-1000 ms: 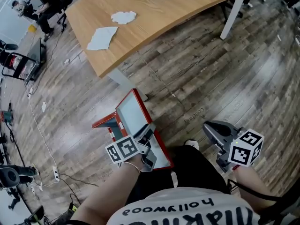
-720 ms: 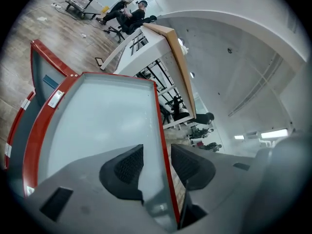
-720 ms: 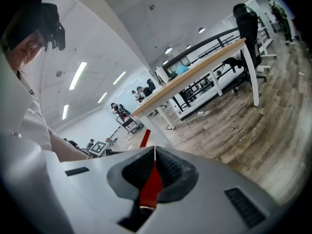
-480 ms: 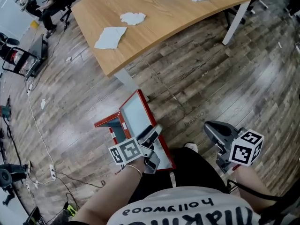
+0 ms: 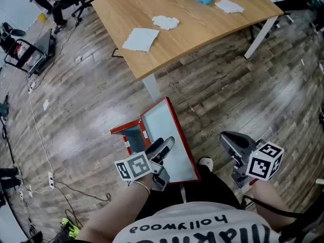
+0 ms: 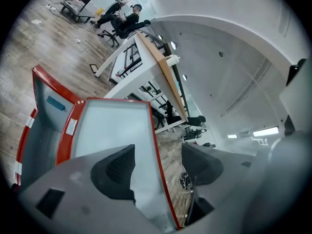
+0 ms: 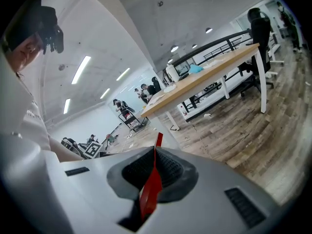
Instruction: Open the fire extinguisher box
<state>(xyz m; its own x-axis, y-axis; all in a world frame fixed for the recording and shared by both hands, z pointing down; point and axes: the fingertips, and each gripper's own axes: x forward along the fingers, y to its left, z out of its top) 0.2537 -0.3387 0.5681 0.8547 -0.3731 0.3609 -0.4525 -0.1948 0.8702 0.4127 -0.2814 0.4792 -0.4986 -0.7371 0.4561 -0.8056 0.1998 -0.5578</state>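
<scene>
In the left gripper view, our left gripper [image 6: 156, 162] has its jaws spread. They straddle the red free edge of the door [image 6: 114, 126]: one pad lies over the pale glass pane and the other sits out past the frame. We cannot tell whether either pad touches the door.

Our right gripper [image 7: 155, 172] has its pads drawn together, leaving only a slit. A thin red line [image 7: 148, 194] shows in that slit, and we cannot tell what it is. In the head view this gripper hangs well apart from the box, over the plank floor [image 5: 238, 95] and near our white shoe [image 5: 205, 163].

The fire extinguisher box [image 5: 132, 138] stands on the floor just in front of us, close to a leg of the wooden table [image 5: 202, 34]. Its door is swung out wide, so the grey inside shows, with a small blue label [image 6: 55, 103] on the inner wall. A flat white sheet [image 5: 142, 38] and a crumpled white one [image 5: 166, 22] lie on the tabletop. At the left, a cable [image 5: 42, 138] trails across the floor.
</scene>
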